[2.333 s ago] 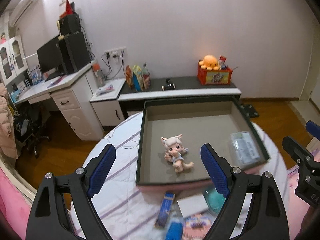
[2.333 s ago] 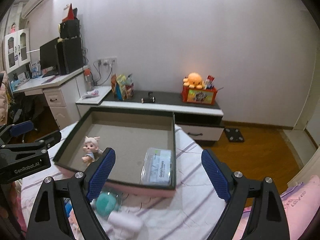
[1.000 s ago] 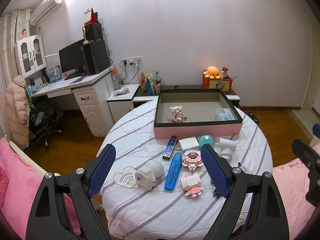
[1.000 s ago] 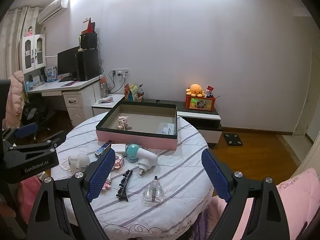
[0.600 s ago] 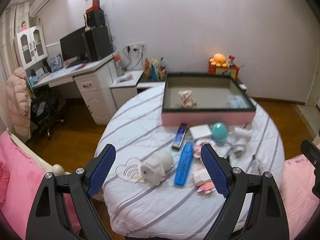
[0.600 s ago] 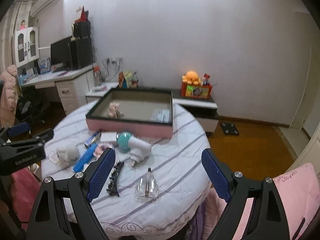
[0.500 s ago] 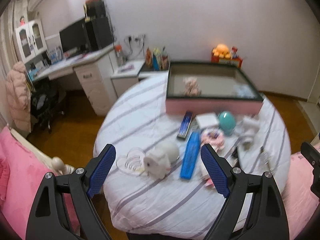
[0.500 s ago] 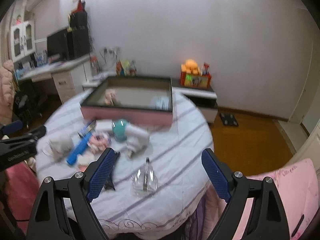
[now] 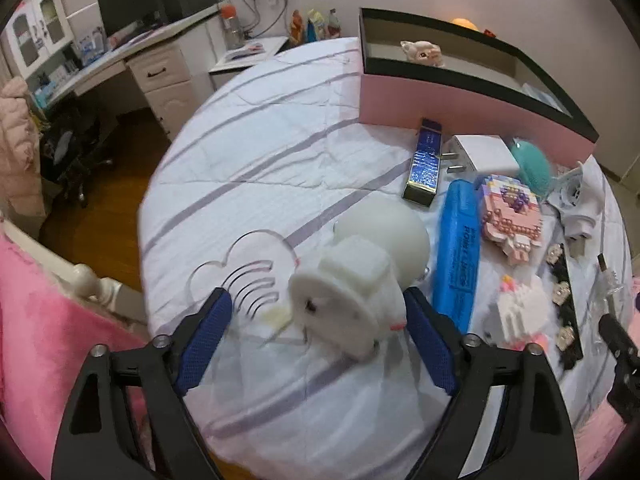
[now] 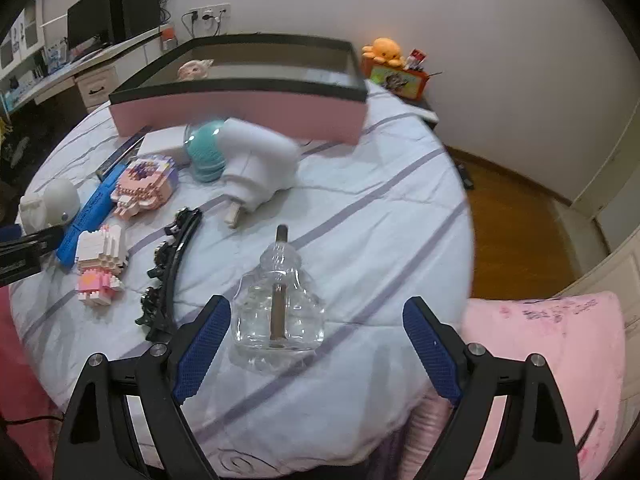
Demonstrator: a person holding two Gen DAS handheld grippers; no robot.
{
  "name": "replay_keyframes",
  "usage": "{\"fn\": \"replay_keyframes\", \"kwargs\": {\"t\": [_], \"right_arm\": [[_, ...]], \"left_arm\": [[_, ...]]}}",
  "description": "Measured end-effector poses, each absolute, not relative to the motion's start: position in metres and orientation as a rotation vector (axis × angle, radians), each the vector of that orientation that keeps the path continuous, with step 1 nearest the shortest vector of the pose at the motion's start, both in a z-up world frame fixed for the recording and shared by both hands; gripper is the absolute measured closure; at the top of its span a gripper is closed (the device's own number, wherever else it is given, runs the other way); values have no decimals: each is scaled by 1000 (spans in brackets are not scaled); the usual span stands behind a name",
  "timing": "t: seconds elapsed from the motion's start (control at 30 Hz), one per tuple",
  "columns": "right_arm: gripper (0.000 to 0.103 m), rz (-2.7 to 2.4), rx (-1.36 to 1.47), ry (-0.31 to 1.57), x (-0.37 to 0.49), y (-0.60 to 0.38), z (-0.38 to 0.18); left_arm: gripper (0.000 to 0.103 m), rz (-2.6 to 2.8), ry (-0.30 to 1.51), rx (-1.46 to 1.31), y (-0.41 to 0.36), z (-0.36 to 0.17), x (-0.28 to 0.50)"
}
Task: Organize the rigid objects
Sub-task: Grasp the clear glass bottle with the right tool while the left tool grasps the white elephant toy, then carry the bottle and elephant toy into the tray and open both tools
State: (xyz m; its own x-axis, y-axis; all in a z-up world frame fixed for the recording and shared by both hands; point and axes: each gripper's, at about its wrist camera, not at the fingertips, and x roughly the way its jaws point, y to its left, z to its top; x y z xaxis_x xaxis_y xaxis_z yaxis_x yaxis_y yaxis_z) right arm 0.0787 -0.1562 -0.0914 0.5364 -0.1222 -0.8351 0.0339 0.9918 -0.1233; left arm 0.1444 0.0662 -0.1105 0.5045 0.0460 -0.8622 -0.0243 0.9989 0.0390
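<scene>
My left gripper (image 9: 316,328) is open, its blue pads on either side of a white rabbit-shaped toy (image 9: 352,296) on the striped tablecloth. My right gripper (image 10: 316,336) is open, close over a clear glass bottle with a wick (image 10: 278,300). A pink box with a dark rim (image 9: 460,100) at the far side holds a small doll (image 9: 422,50) and a clear packet (image 9: 538,92). Between lie a blue marker (image 9: 456,256), a dark blue bar (image 9: 426,166), a white plug (image 10: 256,164), a teal ball (image 10: 206,154), two brick figures (image 10: 144,184) (image 10: 100,262) and a black hair clip (image 10: 170,268).
The round table's edge (image 10: 460,208) drops to a wooden floor on the right. A pink bed cover (image 10: 540,360) lies near the right gripper. A desk with a monitor (image 9: 128,12) stands at the far left. A clear heart-shaped piece (image 9: 240,264) lies beside the rabbit toy.
Both grippers have come down and forward from a high, far view to just above the table. The left now straddles the rabbit toy; the right is by the glass bottle.
</scene>
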Motion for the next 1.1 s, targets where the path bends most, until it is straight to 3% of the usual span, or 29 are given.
{"fn": "replay_keyframes", "kwargs": {"t": [0.03, 0.07, 0.2, 0.77, 1.1], "right_arm": [[20, -101, -103, 1021, 82, -155, -97], [31, -107, -109, 1039, 84, -155, -103], [52, -56, -15, 1043, 86, -164, -104], [52, -55, -1, 1034, 96, -167, -92], [52, -44, -9, 831, 78, -162, -20]], "left_arm": [[37, 16, 1034, 24, 65, -113, 146], [52, 3, 1015, 29, 62, -112, 146], [51, -5, 1015, 31, 59, -109, 148], [51, 32, 995, -4, 71, -89, 141], [51, 28, 833, -1, 60, -28, 125]]}}
